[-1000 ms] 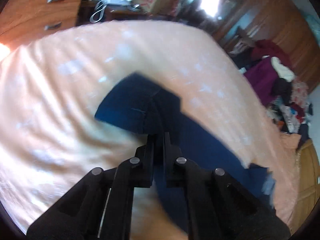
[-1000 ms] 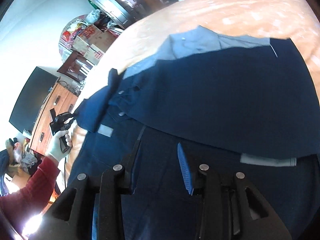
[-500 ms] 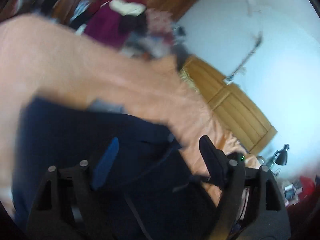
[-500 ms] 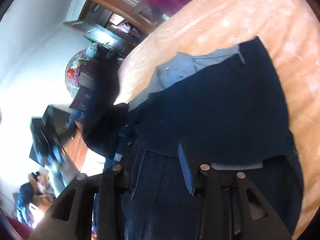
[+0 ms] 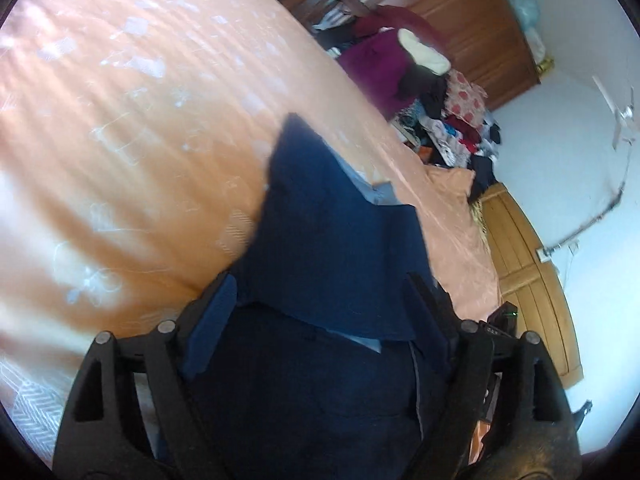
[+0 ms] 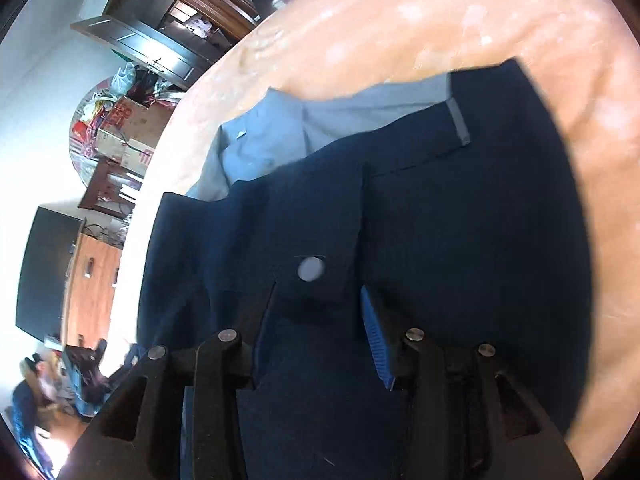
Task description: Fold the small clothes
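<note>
A small navy blue garment (image 5: 332,232) lies folded on the peach bedsheet (image 5: 140,120). My left gripper (image 5: 320,284) hovers over its near part, open wide, and the cloth lies loose below the two fingers. In the right wrist view the same garment (image 6: 460,220) shows a grey lining (image 6: 320,120) at its far edge and a flap with a pale button (image 6: 311,269). My right gripper (image 6: 318,292) sits just short of that flap. Its jaws are opening; navy cloth lies under the gap, and the pads do not press on it.
A pile of mixed clothes (image 5: 420,80) lies beyond the bed in front of a wooden wardrobe (image 5: 440,8). A light wooden bed board (image 5: 528,280) stands to the right. A dark TV (image 6: 44,272) and cardboard boxes (image 6: 128,128) are off the bed's left side.
My left gripper went from shut on a navy fold to wide open, let it go and swung round. The right gripper moved forward over the garment to the button flap.
</note>
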Demonstrator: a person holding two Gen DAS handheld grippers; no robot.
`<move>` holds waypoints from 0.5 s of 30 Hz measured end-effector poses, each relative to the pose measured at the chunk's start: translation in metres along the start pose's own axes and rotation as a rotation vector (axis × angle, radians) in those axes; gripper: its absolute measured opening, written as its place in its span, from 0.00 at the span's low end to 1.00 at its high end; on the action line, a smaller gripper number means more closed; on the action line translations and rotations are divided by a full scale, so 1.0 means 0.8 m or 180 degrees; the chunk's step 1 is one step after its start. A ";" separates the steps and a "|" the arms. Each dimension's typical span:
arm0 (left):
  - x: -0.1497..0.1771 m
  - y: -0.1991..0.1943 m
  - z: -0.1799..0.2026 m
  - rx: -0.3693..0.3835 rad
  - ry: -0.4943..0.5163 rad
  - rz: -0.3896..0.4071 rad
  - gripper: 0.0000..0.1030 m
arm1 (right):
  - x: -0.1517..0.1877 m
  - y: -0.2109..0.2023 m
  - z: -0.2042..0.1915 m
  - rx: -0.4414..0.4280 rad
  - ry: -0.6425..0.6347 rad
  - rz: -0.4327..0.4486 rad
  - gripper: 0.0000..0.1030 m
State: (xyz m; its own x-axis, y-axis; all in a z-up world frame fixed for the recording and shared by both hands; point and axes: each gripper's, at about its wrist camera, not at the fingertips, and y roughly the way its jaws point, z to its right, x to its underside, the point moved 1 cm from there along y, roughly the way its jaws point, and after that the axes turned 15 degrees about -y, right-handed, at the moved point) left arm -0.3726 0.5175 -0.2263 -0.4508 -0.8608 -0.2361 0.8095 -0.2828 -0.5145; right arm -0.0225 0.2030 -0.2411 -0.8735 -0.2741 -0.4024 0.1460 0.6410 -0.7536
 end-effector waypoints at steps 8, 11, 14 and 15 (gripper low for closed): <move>-0.028 -0.010 0.010 -0.0073 -0.0145 0.0220 0.80 | 0.006 -0.029 -0.011 -0.0033 -0.0092 0.0262 0.05; -0.035 -0.004 0.011 -0.0125 -0.0188 0.0233 0.80 | 0.016 -0.090 -0.001 0.0002 -0.0050 0.0495 0.05; -0.036 -0.005 0.020 -0.0160 -0.0170 0.0253 0.80 | 0.034 -0.113 0.015 0.0106 -0.0074 0.0431 0.05; -0.037 -0.009 0.022 -0.0194 -0.0206 0.0285 0.80 | 0.038 -0.104 0.019 0.0107 -0.0099 0.0271 0.06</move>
State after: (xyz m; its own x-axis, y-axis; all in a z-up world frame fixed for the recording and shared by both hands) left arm -0.3590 0.5374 -0.2009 -0.3508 -0.9076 -0.2306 0.8202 -0.1790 -0.5433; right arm -0.0543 0.1304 -0.1981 -0.8425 -0.2420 -0.4813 0.2352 0.6386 -0.7327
